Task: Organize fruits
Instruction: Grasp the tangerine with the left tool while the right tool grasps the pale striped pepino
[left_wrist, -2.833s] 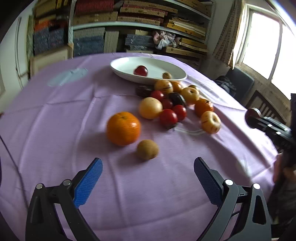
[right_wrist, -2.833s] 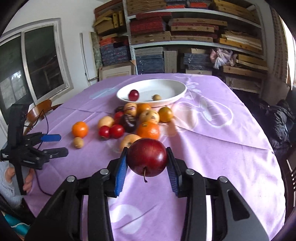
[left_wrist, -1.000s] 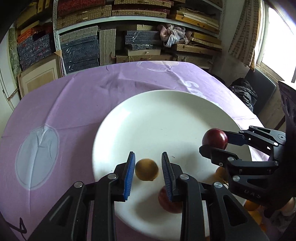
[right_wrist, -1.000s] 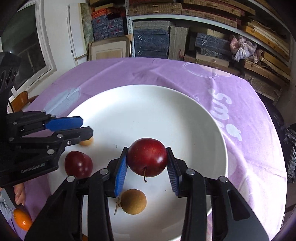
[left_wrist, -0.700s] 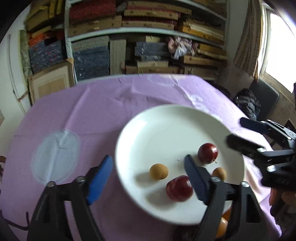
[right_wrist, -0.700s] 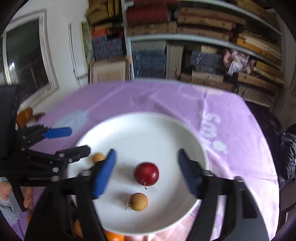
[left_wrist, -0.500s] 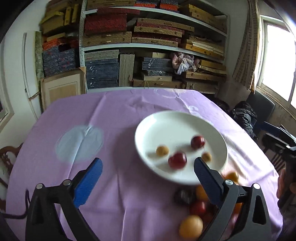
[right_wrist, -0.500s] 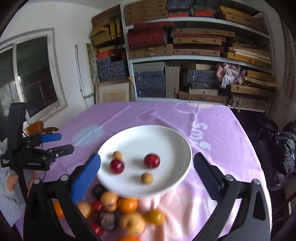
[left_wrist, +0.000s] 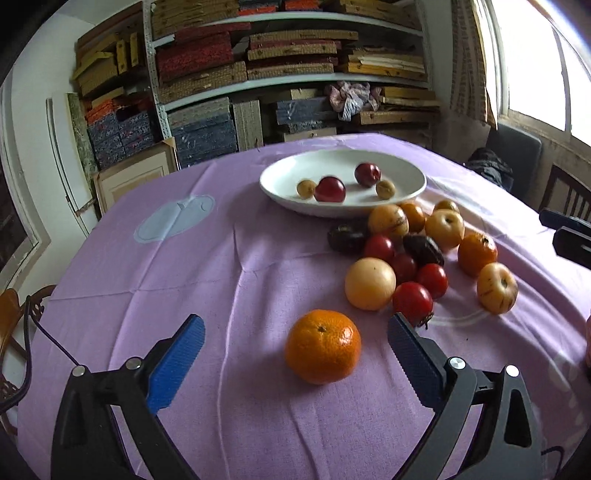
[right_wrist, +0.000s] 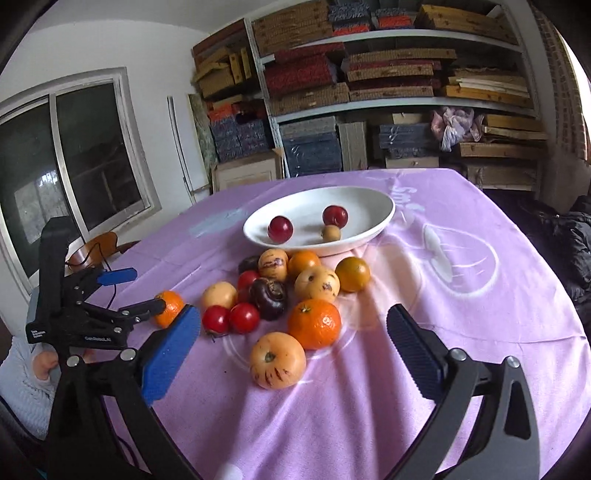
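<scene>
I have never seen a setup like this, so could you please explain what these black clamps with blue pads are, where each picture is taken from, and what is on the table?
There is no robot arm here: a person holds a two-finger gripper in each hand, and each carries a fisheye camera looking along its fingers. One picture comes from the left gripper, the other from the right gripper. Both are open and hold nothing. On the purple tablecloth stands a white plate with two red plums and two small brown fruits. In front of it lies a loose pile of fruit, and a mandarin sits between the left gripper's fingers, untouched.
</scene>
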